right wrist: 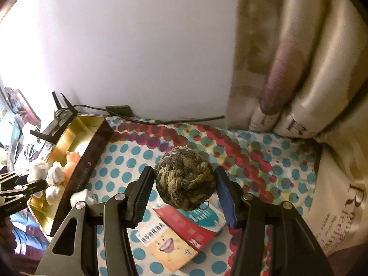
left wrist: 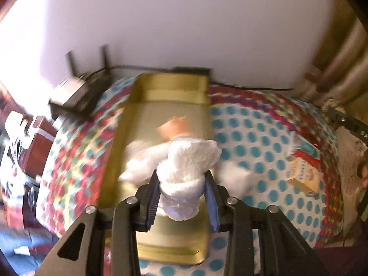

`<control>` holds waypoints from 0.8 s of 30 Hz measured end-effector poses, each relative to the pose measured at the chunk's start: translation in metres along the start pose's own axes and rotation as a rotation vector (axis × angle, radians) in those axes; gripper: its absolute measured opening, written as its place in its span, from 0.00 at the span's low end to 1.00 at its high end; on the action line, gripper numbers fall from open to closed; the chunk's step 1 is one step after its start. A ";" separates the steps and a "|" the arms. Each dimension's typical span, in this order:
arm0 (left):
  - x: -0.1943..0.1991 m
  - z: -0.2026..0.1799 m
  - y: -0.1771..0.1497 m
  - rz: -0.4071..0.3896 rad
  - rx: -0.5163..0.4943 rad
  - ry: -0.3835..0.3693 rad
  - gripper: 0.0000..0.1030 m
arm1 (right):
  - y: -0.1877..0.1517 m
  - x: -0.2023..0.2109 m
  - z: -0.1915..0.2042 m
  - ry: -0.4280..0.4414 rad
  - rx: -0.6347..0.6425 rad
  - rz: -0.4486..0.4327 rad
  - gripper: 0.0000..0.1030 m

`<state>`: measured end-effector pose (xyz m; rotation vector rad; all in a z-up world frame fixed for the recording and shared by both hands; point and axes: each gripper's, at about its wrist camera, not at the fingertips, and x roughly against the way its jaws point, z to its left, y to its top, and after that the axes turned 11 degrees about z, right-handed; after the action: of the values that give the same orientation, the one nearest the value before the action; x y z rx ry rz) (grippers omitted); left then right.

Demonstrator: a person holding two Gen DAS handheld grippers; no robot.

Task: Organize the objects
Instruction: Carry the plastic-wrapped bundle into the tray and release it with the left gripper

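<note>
My left gripper [left wrist: 181, 184] is shut on a white wrapped bundle [left wrist: 188, 163] and holds it over the gold tin box [left wrist: 170, 87]. In the box lie other white bundles [left wrist: 138, 161] and a peach doll [left wrist: 174, 128]. Another white bundle [left wrist: 232, 177] lies on the cloth right of the box. My right gripper [right wrist: 184, 184] has its jaws around a green-brown yarn ball [right wrist: 185, 177], above a red toothpaste box [right wrist: 191, 227]. The tin box [right wrist: 76, 138] and the left gripper [right wrist: 34, 189] show at the left of the right wrist view.
A dotted cloth [left wrist: 264, 138] covers the surface. A router [left wrist: 76, 92] stands at the back left with a cable [right wrist: 161, 120] along the wall. A curtain [right wrist: 287, 57] hangs at the right. A small carton [left wrist: 303, 174] lies at the right.
</note>
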<state>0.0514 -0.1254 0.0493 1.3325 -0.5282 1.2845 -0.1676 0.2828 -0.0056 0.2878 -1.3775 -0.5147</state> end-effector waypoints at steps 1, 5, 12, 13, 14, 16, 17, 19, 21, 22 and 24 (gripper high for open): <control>-0.001 0.011 -0.006 0.009 0.029 0.020 0.35 | 0.002 0.000 0.004 0.003 0.008 -0.003 0.50; -0.015 0.040 -0.023 0.066 0.100 0.023 0.35 | 0.010 -0.005 0.024 0.026 0.050 -0.005 0.50; -0.035 0.049 -0.036 0.131 0.104 0.021 0.35 | 0.014 -0.010 0.056 0.059 0.109 0.004 0.50; -0.037 0.050 -0.038 0.138 0.105 0.021 0.35 | 0.015 -0.010 0.059 0.062 0.112 0.004 0.50; -0.038 0.050 -0.037 0.140 0.105 0.020 0.35 | 0.015 -0.010 0.061 0.065 0.114 0.002 0.50; -0.039 0.051 -0.038 0.139 0.106 0.028 0.37 | 0.015 -0.010 0.065 0.069 0.118 0.004 0.50; -0.039 0.052 -0.038 0.139 0.108 0.032 0.37 | 0.015 -0.010 0.067 0.069 0.118 0.004 0.50; -0.039 0.053 -0.037 0.140 0.105 0.032 0.38 | 0.014 -0.010 0.069 0.070 0.117 0.006 0.50; -0.039 0.053 -0.036 0.148 0.099 0.024 0.38 | 0.013 -0.010 0.070 0.070 0.112 0.006 0.50; -0.039 0.054 -0.036 0.149 0.102 0.017 0.38 | 0.012 -0.010 0.070 0.072 0.108 0.007 0.50; -0.039 0.057 -0.036 0.156 0.120 -0.022 0.41 | 0.011 -0.009 0.070 0.072 0.104 0.005 0.50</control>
<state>0.0924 -0.1820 0.0154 1.4286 -0.5877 1.4493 -0.2352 0.3045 0.0047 0.3838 -1.3366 -0.4248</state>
